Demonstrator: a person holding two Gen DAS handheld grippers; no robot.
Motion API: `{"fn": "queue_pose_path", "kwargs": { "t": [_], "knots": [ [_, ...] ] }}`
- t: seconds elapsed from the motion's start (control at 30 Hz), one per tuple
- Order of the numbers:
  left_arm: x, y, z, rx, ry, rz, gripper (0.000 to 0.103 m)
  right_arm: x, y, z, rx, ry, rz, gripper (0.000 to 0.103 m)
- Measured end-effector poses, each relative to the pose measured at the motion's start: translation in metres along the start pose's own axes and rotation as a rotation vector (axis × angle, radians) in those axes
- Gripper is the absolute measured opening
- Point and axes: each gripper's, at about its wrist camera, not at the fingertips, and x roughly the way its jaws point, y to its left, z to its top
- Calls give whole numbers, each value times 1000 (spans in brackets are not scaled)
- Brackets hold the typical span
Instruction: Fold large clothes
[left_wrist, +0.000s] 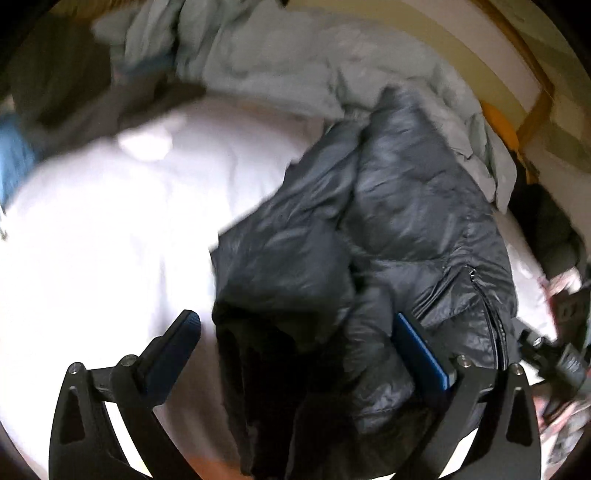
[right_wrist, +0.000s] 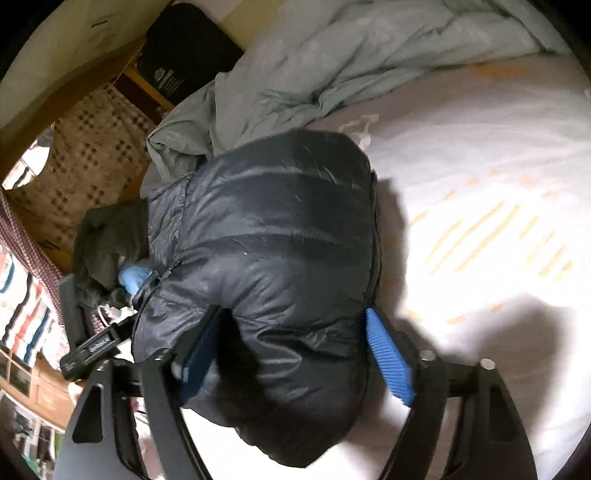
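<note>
Black puffer jacket (left_wrist: 388, 221) bunched on a white bed (left_wrist: 110, 240), both tongs spread wide around it.

The left gripper (left_wrist: 299, 354) stands with its jaws far apart: the left finger is over bare sheet, clear of the cloth, and the blue pad of the right finger lies against the jacket's lower folds without pinching them. The right gripper (right_wrist: 295, 354) straddles a puffed bulge of the jacket (right_wrist: 266, 236); its blue pads sit at either side of the bulge, close to the fabric, and I cannot tell whether they press on it. A rumpled grey duvet (right_wrist: 332, 62) lies beyond the jacket, touching it. No containers can be made out.
</note>
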Motion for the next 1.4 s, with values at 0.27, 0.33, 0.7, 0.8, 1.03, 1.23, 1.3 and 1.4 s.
{"fn": "queue_pose_path", "kwargs": {
  "t": [0.27, 0.33, 0.7, 0.8, 1.03, 1.23, 1.3, 1.4],
  "knots": [
    [15, -5, -9, -55, 47, -168, 54, 28, -17, -8, 102, 45, 113, 65],
    [6, -20, -10, -11, -7, -151, 39, 20, -8, -7, 49, 4, 65, 51],
    [-21, -133, -5, 251, -172, -214, 31, -102, 13, 29, -131, -194, -140, 36],
    [-13, -186, 6, 356, -229, -229, 28, -140, -6, 44, -150, -251, -227, 36],
    [40, -317, 26, 513, -252, -349, 27, -224, -86, 85, -128, -428, -440, 36],
    [109, -414, 39, 554, -261, -419, 26, -255, -162, 120, -142, -504, -609, 36],
    [132, -444, 44, 576, -279, -421, 26, -256, -183, 131, -176, -540, -691, 36],
    [159, -478, 46, 606, -309, -409, 26, -256, -217, 144, -202, -582, -779, 36]
  ]
}}
